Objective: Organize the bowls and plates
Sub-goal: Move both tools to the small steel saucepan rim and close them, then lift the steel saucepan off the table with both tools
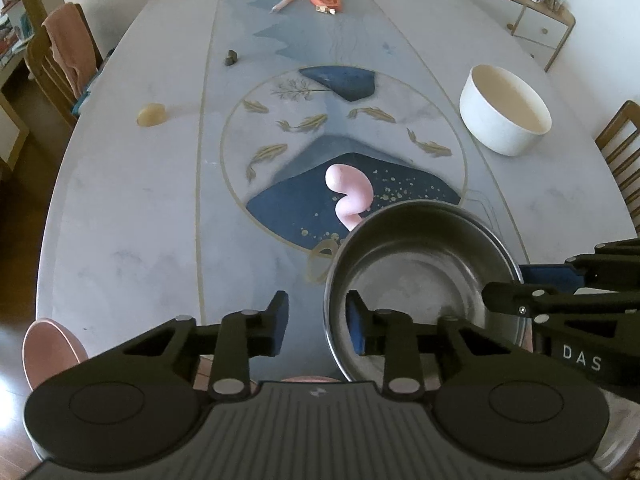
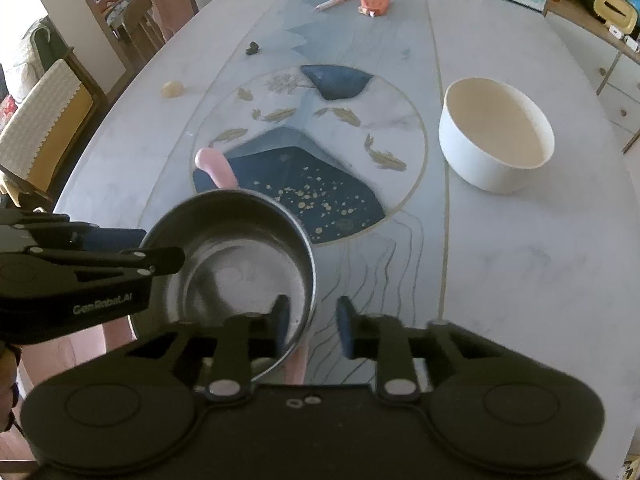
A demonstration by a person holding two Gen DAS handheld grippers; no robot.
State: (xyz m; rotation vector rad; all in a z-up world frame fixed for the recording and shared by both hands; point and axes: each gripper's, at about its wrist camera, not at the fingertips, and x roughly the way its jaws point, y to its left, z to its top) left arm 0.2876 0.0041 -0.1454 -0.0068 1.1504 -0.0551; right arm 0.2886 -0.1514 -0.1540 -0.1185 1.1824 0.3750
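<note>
A steel bowl (image 1: 420, 276) (image 2: 240, 256) sits near the table's front edge, partly over a pink plate (image 2: 298, 364). My left gripper (image 1: 318, 326) is open; its two fingers stand either side of the bowl's left rim without squeezing it. My right gripper (image 2: 310, 326) is open in the same way around the bowl's right rim. Each gripper shows in the other's view, the right one (image 1: 560, 304) and the left one (image 2: 100, 264). A white bowl (image 1: 504, 110) (image 2: 496, 134) stands upright further back on the right. A pink plate (image 1: 52, 350) shows at the left table edge.
A pink curved toy (image 1: 348, 194) (image 2: 218, 168) lies just behind the steel bowl. A yellow lump (image 1: 151, 114), a dark small object (image 1: 231, 57), a pen (image 1: 288, 0) and an orange tape measure (image 1: 326, 0) lie further back. Chairs (image 1: 60, 64) stand along both sides.
</note>
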